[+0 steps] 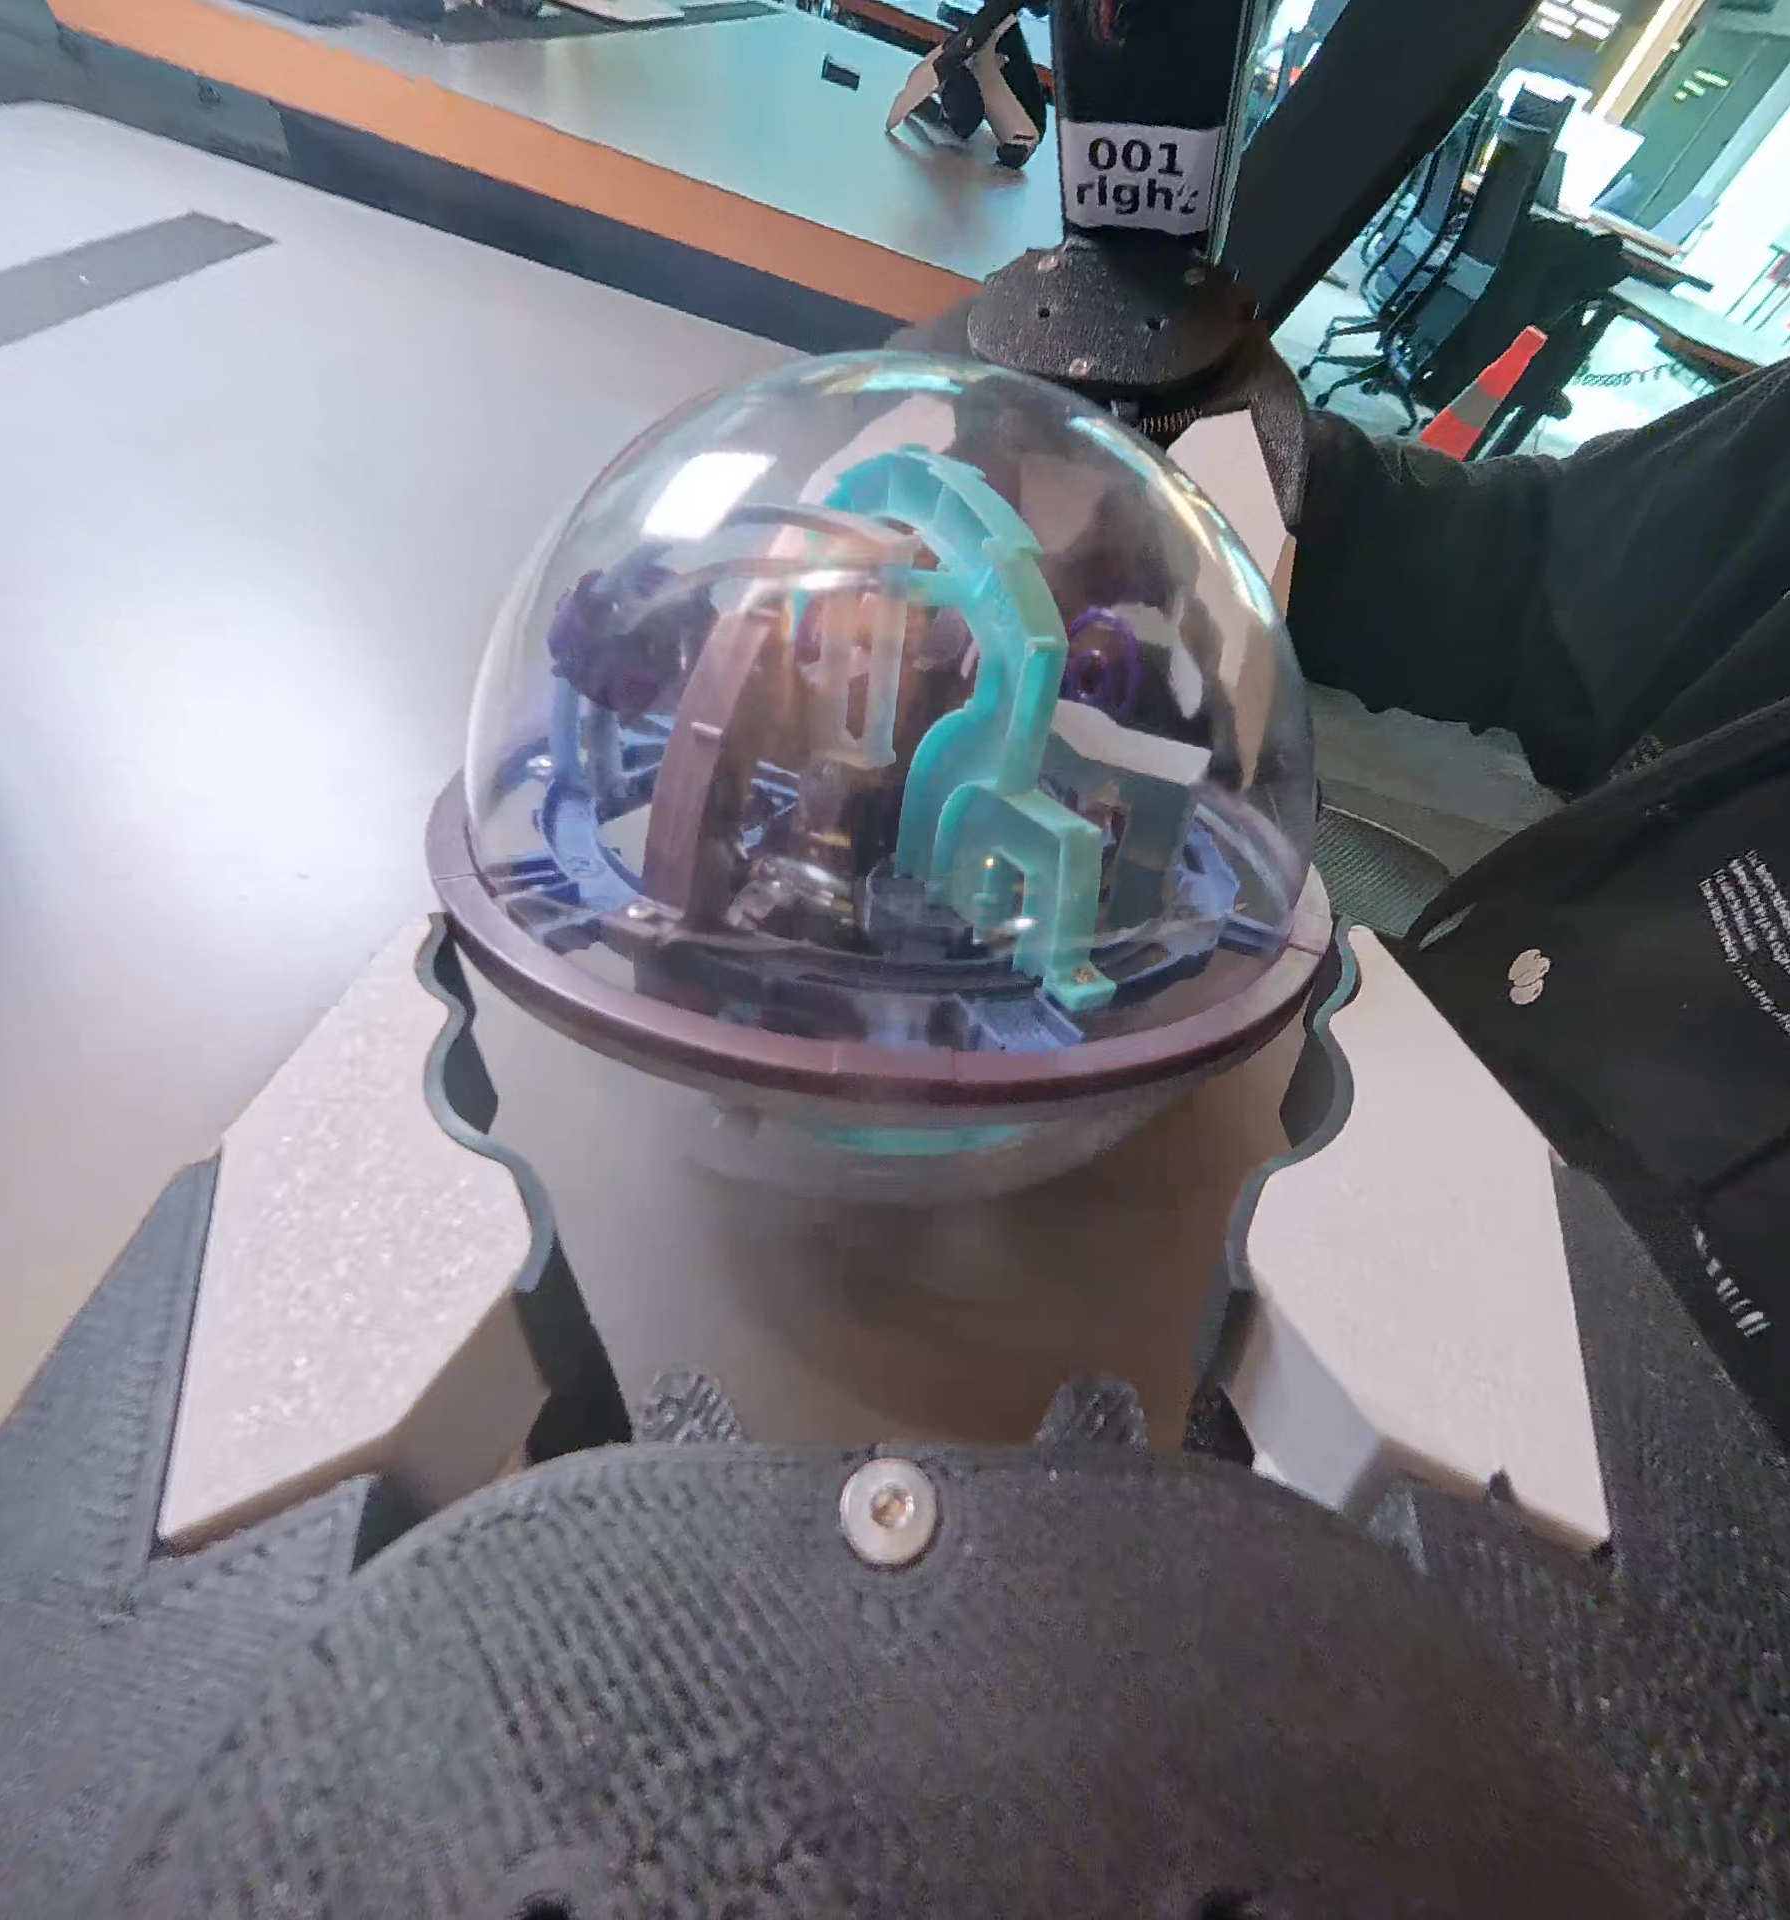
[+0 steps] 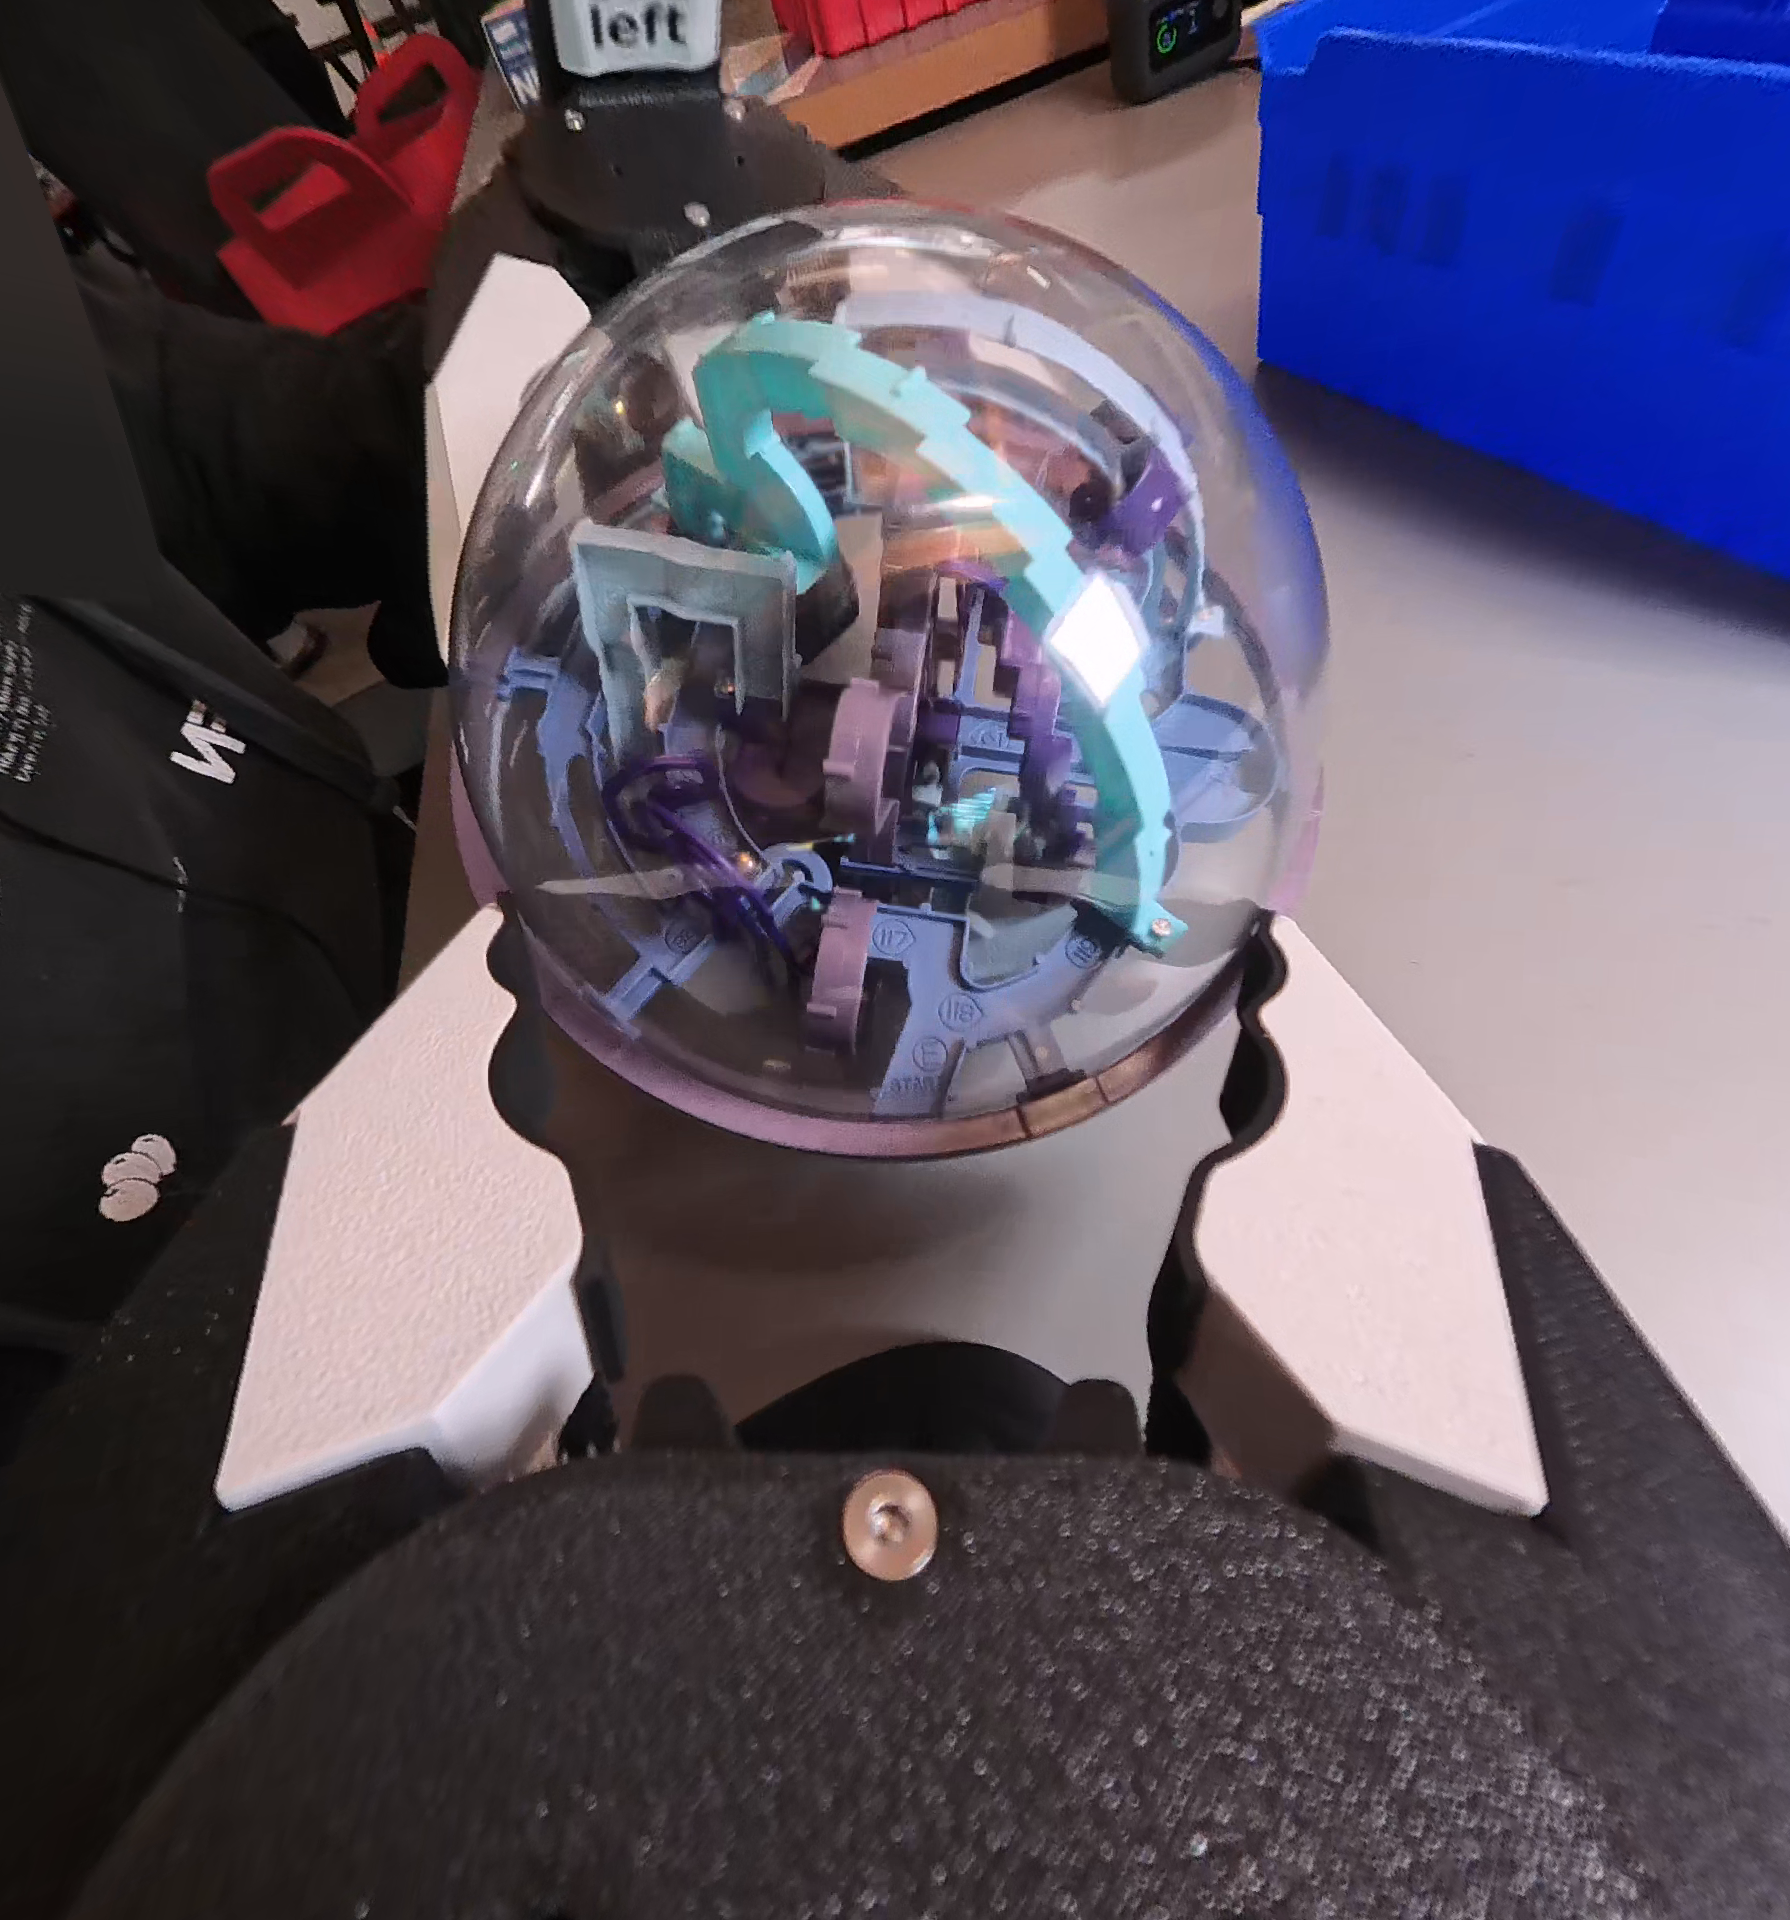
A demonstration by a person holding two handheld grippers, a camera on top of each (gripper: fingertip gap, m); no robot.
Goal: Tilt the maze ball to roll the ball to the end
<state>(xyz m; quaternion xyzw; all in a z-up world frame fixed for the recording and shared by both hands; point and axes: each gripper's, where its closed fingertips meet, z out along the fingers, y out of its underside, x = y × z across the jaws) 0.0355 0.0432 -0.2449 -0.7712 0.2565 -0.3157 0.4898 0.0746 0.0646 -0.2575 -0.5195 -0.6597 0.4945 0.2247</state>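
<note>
The maze ball (image 1: 875, 748) hung above the table (image 1: 195, 520), clamped between the left tongs (image 1: 886, 997) and the right tongs (image 2: 886, 997). Its clear shell looked rigid, slippery and light; the purple rim seemed the safest hold.

Maze ball (image 1: 875, 748) between left gripper (image 1: 886, 1023) and right gripper (image 2: 886, 1023), above table (image 1: 195, 582).

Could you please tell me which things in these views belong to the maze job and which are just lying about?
Job:
maze ball
left claw
right claw

Lying about:
blue bin
red holder
traffic cone
</note>
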